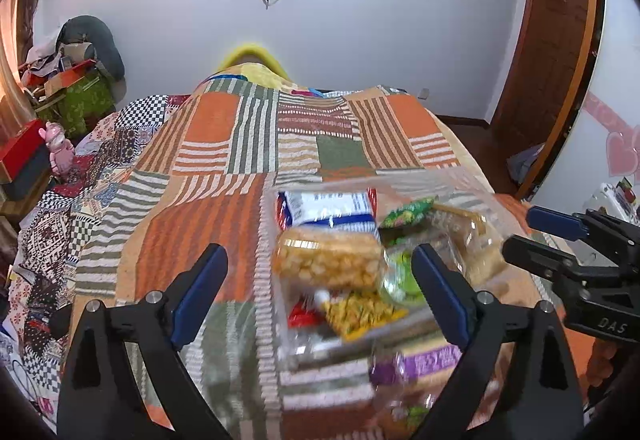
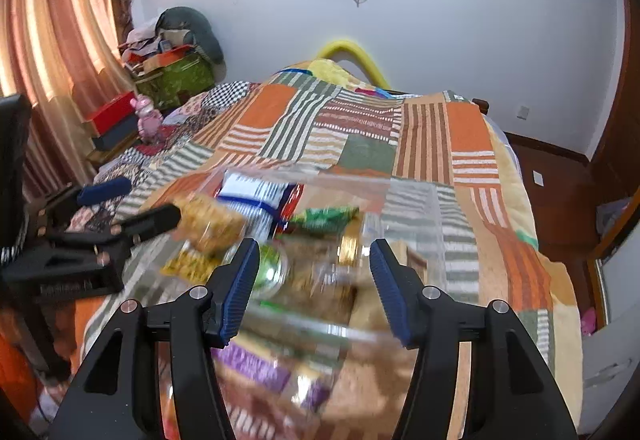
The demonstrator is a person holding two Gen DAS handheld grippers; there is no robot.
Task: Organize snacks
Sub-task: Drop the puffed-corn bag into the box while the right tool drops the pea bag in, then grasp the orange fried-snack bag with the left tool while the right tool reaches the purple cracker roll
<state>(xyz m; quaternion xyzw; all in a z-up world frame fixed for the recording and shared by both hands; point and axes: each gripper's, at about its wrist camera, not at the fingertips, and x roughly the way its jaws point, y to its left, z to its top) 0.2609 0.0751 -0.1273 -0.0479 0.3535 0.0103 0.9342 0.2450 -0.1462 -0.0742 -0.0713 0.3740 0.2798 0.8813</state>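
A clear plastic box (image 1: pixel 472 187) sits on the patchwork bedspread and holds several snack packs: a blue-and-white pack (image 1: pixel 328 207), a bag of yellow puffs (image 1: pixel 328 260), a green packet (image 1: pixel 406 213) and a yellow packet (image 1: pixel 360 314). A purple pack (image 1: pixel 420 362) lies at the box's near side. My left gripper (image 1: pixel 320 280) is open above the box's left part. My right gripper (image 2: pixel 314 276) is open above the box (image 2: pixel 420 199), over a green-lidded jar (image 2: pixel 272 268). The right gripper also shows at the right of the left wrist view (image 1: pixel 560 240).
The patchwork bedspread (image 1: pixel 224 143) covers the bed. Boxes and bags (image 1: pixel 76 91) are piled at the far left by the curtain. A pink toy (image 1: pixel 60 151) stands beside a red box (image 1: pixel 20 151). A wooden door (image 1: pixel 552 51) is at the right.
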